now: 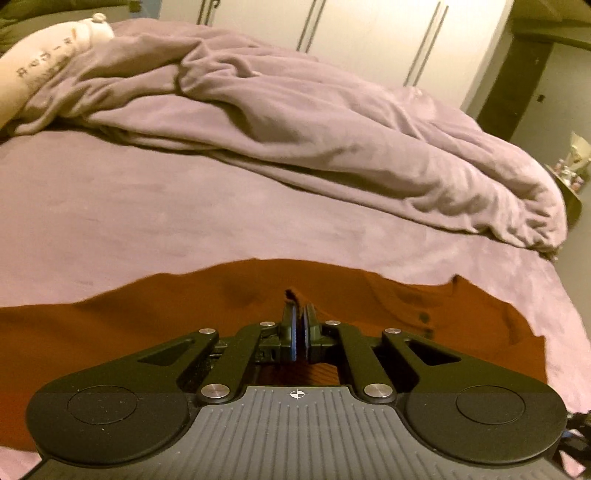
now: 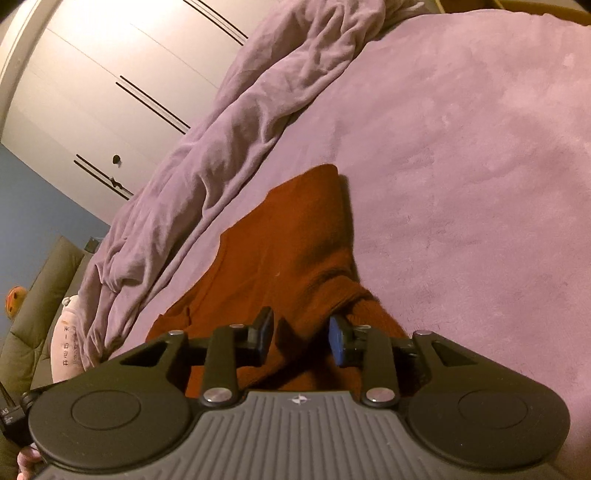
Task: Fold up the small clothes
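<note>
A rust-brown small garment (image 1: 184, 306) lies spread on the mauve bed sheet (image 1: 147, 221), with a buttoned neck area at its right. My left gripper (image 1: 300, 314) sits low over the garment's middle with its blue pads nearly together; a small dark bit of fabric sticks up at the tips, and I cannot tell whether cloth is pinched. In the right wrist view the garment (image 2: 291, 236) runs away from me, one edge lifted in a fold. My right gripper (image 2: 301, 332) is open, its fingers either side of the garment's near part.
A crumpled mauve duvet (image 1: 295, 122) is heaped across the far side of the bed, and shows at the left in the right wrist view (image 2: 221, 147). A pale plush toy (image 1: 48, 62) lies at the far left. White wardrobe doors (image 1: 369, 33) stand behind.
</note>
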### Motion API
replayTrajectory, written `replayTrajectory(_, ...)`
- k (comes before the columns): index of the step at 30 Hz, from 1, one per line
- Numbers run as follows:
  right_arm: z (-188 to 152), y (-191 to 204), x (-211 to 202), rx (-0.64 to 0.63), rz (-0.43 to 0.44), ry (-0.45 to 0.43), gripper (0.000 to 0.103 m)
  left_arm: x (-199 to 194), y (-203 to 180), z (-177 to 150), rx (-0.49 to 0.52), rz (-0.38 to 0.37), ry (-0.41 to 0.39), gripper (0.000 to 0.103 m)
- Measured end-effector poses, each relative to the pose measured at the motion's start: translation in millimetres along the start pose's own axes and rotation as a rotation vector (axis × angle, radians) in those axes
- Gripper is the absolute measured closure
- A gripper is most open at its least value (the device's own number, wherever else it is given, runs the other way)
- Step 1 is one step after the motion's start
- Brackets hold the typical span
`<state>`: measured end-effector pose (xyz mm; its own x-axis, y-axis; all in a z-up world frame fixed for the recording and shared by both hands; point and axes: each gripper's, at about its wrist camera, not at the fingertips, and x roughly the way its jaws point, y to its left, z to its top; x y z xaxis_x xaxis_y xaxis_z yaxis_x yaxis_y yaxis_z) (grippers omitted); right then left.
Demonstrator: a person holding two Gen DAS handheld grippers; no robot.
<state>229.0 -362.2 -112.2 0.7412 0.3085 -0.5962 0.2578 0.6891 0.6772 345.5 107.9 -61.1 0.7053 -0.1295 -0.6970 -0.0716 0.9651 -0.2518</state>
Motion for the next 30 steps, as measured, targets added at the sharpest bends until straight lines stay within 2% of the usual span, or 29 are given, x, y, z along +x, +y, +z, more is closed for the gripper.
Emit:
replayTrajectory(4, 2, -2, 3, 0.016, -0.007, -0.002, 0.073, 11, 5, -13, 0.058, 0.091, 0.005, 0.101)
replayTrajectory(5, 2, -3, 3, 0.015, -0.018, -0.006, 0.077, 13, 6, -16, 0.072, 0.118, 0.009, 0.101)
replayTrajectory(6, 1, -2, 4, -0.002, -0.044, -0.006, 0.091, 17, 9, -20, 0.075, 0.132, 0.02, 0.101)
replayTrajectory(7, 1, -1, 5, -0.03, -0.084, -0.005, 0.098, 20, 13, -23, 0.066, 0.13, 0.035, 0.101)
replayTrajectory(11, -2, 8, 7, -0.162, -0.137, 0.009, 0.099, 24, 25, -31, 0.035, 0.131, 0.063, 0.101)
replayTrajectory(14, -5, 21, 2, -0.252, -0.18, 0.022, 0.097, 18, 34, -33, -0.011, 0.084, 0.091, 0.1)
replayTrajectory(17, -11, 37, -11, -0.338, -0.222, 0.0, 0.091, 8, 29, -39, 0.049, 0.069, 0.11, 0.092)
replayTrajectory(19, -15, 48, -19, -0.402, -0.232, -0.028, 0.091, 1, 21, -42, 0.079, 0.054, 0.109, 0.087)
replayTrajectory(20, -18, 54, -22, -0.434, -0.238, -0.044, 0.091, -2, 17, -44, 0.088, 0.042, 0.108, 0.079)
replayTrajectory(21, -21, 60, -22, -0.457, -0.243, -0.056, 0.091, -3, 14, -45, 0.088, 0.022, 0.111, 0.065)
replayTrajectory(22, -24, 66, -20, -0.486, -0.249, -0.06, 0.091, -2, 12, -46, 0.082, 0.008, 0.114, 0.06)
replayTrajectory(25, -29, 71, -5, -0.544, -0.268, -0.042, 0.09, 13, 3, -50, 0.094, 0.031, 0.152, 0.061)
replayTrajectory(27, -33, 71, 11, -0.587, -0.322, -0.013, 0.091, 19, 2, -53, 0.102, 0.071, 0.155, 0.058)
replayTrajectory(28, -35, 68, 19, -0.603, -0.341, 0.022, 0.091, 18, 4, -53, 0.093, 0.069, 0.145, 0.058)
replayTrajectory(30, -37, 68, 22, -0.636, -0.341, 0.027, 0.091, 11, 15, -52, 0.043, 0.046, 0.133, 0.051)
